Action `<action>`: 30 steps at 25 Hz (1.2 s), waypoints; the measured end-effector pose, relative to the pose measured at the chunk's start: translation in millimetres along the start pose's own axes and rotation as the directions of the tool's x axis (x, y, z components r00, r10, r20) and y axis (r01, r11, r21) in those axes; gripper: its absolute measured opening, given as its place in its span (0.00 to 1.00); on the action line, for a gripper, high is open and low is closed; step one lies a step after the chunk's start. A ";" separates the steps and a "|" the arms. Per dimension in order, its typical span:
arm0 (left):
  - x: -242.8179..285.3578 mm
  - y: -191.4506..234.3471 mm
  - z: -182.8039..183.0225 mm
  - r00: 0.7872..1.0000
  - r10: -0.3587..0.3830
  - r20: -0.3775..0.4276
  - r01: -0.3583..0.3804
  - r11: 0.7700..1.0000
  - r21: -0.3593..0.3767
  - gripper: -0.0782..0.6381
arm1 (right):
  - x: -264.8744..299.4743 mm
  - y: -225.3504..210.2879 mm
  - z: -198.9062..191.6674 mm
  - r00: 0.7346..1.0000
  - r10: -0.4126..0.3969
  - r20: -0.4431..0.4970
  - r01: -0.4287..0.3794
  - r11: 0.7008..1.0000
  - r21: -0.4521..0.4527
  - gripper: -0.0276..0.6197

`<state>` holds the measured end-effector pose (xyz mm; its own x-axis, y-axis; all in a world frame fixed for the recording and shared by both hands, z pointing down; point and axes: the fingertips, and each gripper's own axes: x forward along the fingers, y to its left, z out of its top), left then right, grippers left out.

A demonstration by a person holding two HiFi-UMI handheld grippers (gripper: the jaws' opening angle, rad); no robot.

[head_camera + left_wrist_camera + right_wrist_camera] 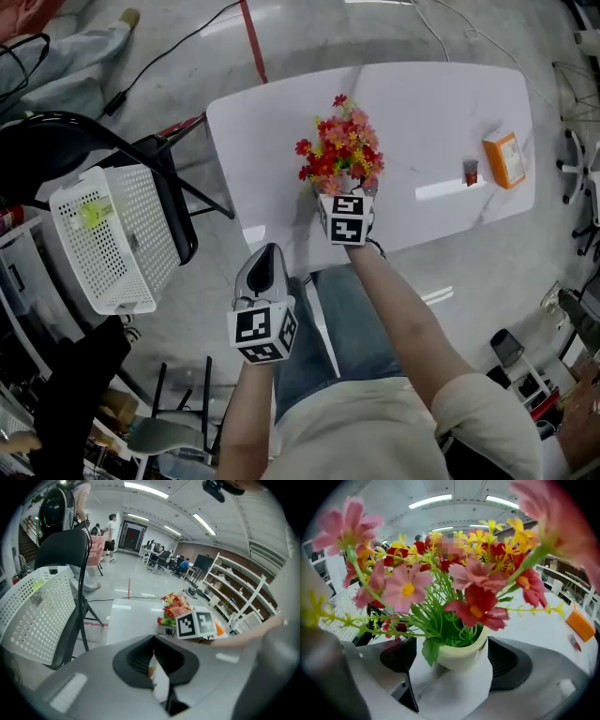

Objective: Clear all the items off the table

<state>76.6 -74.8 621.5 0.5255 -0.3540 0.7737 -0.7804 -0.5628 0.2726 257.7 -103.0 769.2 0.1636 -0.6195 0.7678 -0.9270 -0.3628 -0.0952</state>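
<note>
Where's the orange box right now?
Head view: the orange box lies near the white table's right end, just right of a small red item and well right of the flower pot.

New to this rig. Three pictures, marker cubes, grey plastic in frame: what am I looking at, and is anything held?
There is no robot. A person holds a two-jaw gripper in each hand, and the marker cubes are part of the grippers. The top-down picture comes from a camera on the person's head. The other two come from cameras riding on each gripper and looking along its jaws, so the grey plastic is the gripper itself. On the white table stand a flower pot, an orange box and a small red item. A white basket sits on a black chair beside it. The left gripper is shut and empty, short of the table. The right gripper is open, with its jaws either side of the flower pot, not gripping it.
</note>
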 end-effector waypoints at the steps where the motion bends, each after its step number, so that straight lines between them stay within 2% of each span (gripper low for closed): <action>1: 0.6 0.0 -1.8 1.000 -0.001 -0.001 0.001 1.000 0.000 0.12 | 2.0 -1.0 0.4 1.000 -0.007 0.003 0.007 1.000 0.006 0.76; 13: 8.5 -0.5 -21.7 0.999 -0.005 -0.031 0.005 1.000 -0.014 0.12 | 26.6 -10.2 11.8 0.993 -0.098 0.059 0.093 0.991 0.093 0.80; 18: 8.9 0.0 -26.5 0.999 -0.005 -0.037 0.004 1.000 -0.021 0.12 | 31.1 -5.3 20.9 0.991 -0.102 0.086 0.085 0.979 0.187 0.87; 24: 9.1 2.2 -33.2 0.999 0.000 -0.041 -0.002 0.999 -0.038 0.12 | 39.3 -13.5 13.7 0.981 -0.178 0.077 0.155 0.959 0.237 0.87; 30: 6.1 4.2 -39.6 0.999 0.006 -0.049 -0.008 0.999 -0.041 0.12 | 39.2 -18.1 17.7 0.977 -0.197 0.084 0.174 0.958 0.226 0.87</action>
<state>63.1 -49.8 650.1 0.5040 -0.3204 0.8021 -0.7977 -0.5287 0.2901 286.8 -133.1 789.8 0.3709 -0.5923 0.7153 -0.7837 -0.6129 -0.1011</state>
